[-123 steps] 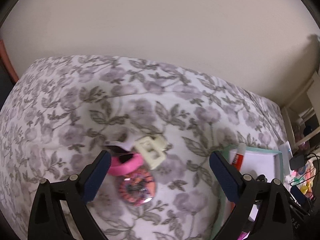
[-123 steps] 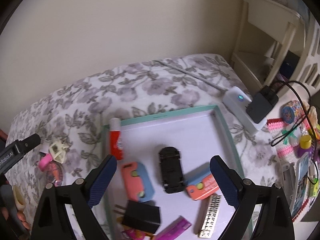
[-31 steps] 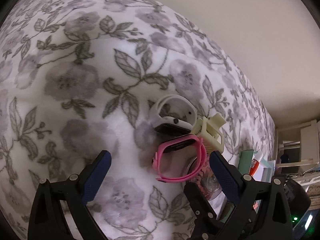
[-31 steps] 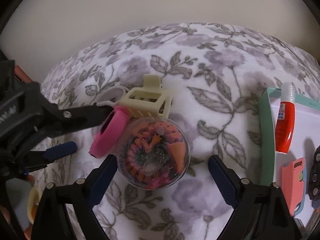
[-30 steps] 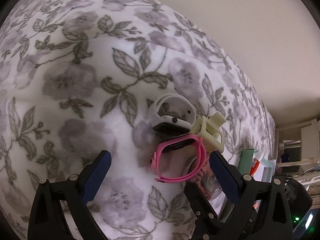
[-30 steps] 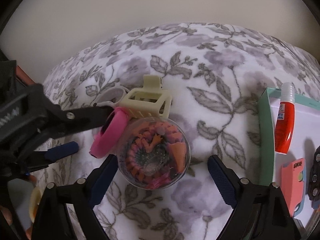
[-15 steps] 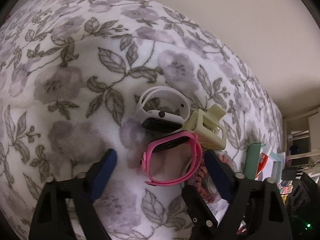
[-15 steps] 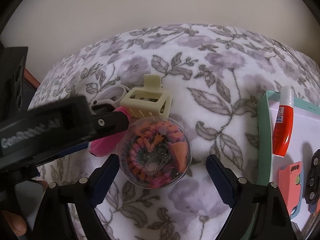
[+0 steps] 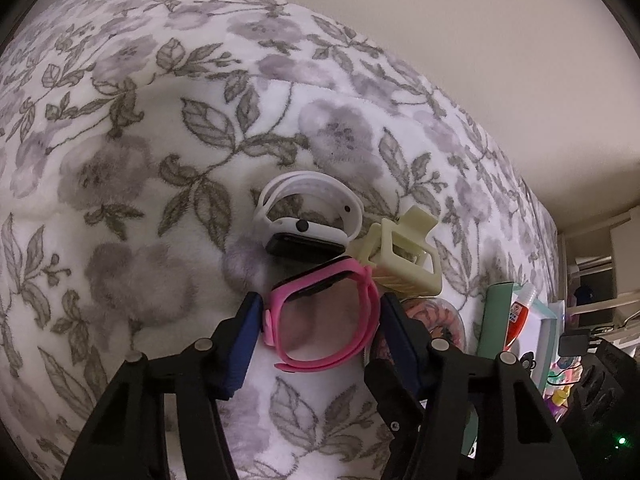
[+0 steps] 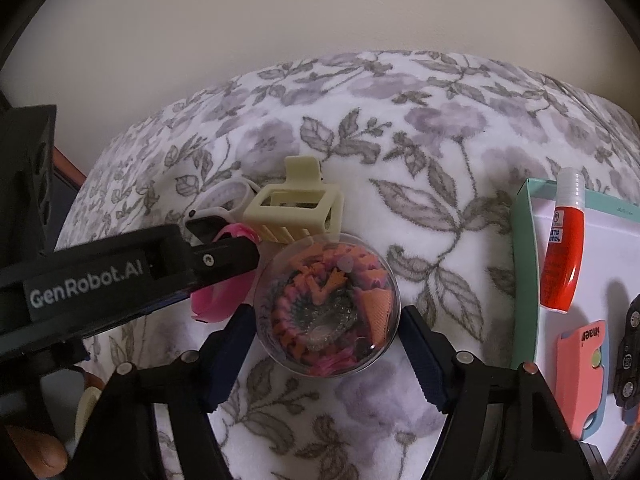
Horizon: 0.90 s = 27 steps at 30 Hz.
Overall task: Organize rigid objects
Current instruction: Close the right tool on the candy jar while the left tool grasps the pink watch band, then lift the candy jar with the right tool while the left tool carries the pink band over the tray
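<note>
We have two grasps coming at once on the flowered bed cover (image 9: pixel 168 240). The left gripper (image 9: pixel 318 328) has the pink watch (image 9: pixel 324 320) between its jaws, which are closing; the loop lies across them, from 9 to 3 o'clock, and we cannot tell if the pads touch it. The right gripper (image 10: pixel 326 334) is closing around the clear round box (image 10: pixel 327 305), set centrally between its jaws. The cream hair clip (image 10: pixel 298 210) sits at 11 o'clock from the box, touching it.
</note>
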Motion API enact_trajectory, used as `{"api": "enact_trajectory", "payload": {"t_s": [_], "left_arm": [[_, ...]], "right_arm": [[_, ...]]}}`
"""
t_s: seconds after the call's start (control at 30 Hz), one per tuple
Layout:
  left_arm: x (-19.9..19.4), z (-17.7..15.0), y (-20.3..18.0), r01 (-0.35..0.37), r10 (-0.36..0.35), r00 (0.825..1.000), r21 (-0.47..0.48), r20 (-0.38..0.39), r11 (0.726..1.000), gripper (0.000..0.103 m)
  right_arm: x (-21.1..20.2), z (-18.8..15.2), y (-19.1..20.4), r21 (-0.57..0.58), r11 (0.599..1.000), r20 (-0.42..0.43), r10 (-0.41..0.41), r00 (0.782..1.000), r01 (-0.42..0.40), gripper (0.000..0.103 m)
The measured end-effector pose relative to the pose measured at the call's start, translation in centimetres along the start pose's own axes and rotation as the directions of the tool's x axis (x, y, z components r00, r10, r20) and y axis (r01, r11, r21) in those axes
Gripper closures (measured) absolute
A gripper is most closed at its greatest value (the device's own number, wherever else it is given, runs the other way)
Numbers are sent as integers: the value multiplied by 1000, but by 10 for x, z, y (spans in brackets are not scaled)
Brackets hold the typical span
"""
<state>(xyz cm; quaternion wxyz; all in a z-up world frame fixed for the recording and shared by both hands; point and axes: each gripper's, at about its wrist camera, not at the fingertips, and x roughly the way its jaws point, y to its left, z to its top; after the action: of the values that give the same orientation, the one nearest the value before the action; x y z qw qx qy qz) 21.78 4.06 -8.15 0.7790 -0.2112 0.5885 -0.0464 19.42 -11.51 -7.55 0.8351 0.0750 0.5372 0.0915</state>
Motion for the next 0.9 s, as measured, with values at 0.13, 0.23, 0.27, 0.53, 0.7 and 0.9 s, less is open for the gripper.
{"api": "enact_trajectory", "payload": {"t_s": [0.13, 0.23, 0.27, 0.53, 0.7, 0.9], "left_arm": [[-2, 2, 3, 31, -31, 1000, -13, 0, 999, 42], [-5, 2, 2, 39, -39, 999, -10, 4, 999, 42], [-7, 2, 2, 42, -42, 999, -10, 7, 999, 42], [-28, 6, -3, 78, -78, 996, 2, 49, 997, 42], [-48, 9, -12, 96, -98, 991, 26, 93, 995, 42], [-79, 12, -28, 134, -142, 977, 60, 157, 989, 42]], "right_arm": [[-2, 0, 0, -5, 1000, 0, -6, 1000, 6, 27], [-3, 0, 0, -6, 1000, -1, -6, 1000, 6, 27], [-4, 1, 0, -6, 1000, -1, -8, 1000, 8, 27], [-21, 7, 0, -8, 1000, 25, -5, 1000, 6, 27], [-38, 12, -3, -6, 1000, 58, 4, 998, -4, 28], [-68, 20, -12, 16, 1000, 111, -14, 994, 12, 28]]}}
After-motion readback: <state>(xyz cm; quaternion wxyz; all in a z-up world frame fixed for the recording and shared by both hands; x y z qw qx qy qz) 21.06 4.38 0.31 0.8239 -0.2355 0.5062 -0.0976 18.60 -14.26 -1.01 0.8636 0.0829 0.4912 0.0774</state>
